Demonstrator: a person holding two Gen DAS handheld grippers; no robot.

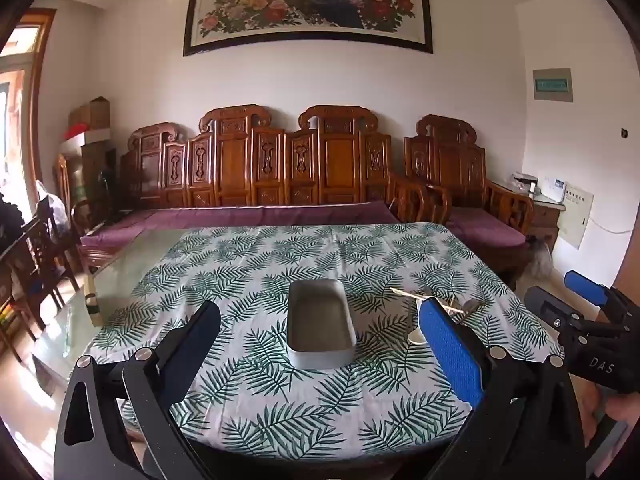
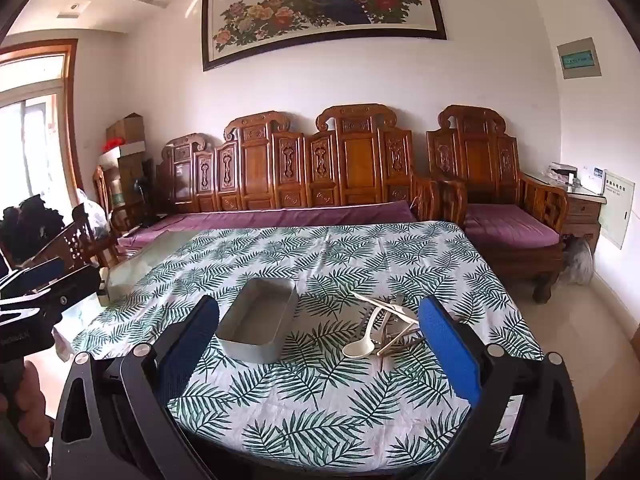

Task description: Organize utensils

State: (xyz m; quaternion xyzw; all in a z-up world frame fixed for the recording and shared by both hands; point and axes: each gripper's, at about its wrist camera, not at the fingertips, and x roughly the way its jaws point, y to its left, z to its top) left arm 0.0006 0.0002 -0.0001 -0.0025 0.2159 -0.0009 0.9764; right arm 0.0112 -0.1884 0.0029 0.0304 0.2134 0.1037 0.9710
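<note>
A grey rectangular metal tray (image 1: 321, 356) stands empty on the leaf-patterned tablecloth (image 1: 280, 400); it also shows in the right wrist view (image 2: 248, 350). To its right lies a loose pile of utensils (image 2: 390, 320): a white plastic spoon (image 2: 358, 348), pale chopsticks (image 2: 376, 300) and metal pieces. In the left wrist view the pile (image 1: 436, 304) is partly hidden by my finger. My left gripper (image 1: 320, 344) is open and empty, above the near table edge facing the tray. My right gripper (image 2: 320, 340) is open and empty, between tray and pile.
The table has a glass top (image 1: 132, 264) bare on the left side. A carved wooden sofa (image 1: 280, 168) with purple cushions stands behind it, and an armchair (image 2: 500, 200) at the right. Wooden chairs (image 1: 36, 264) stand at the left.
</note>
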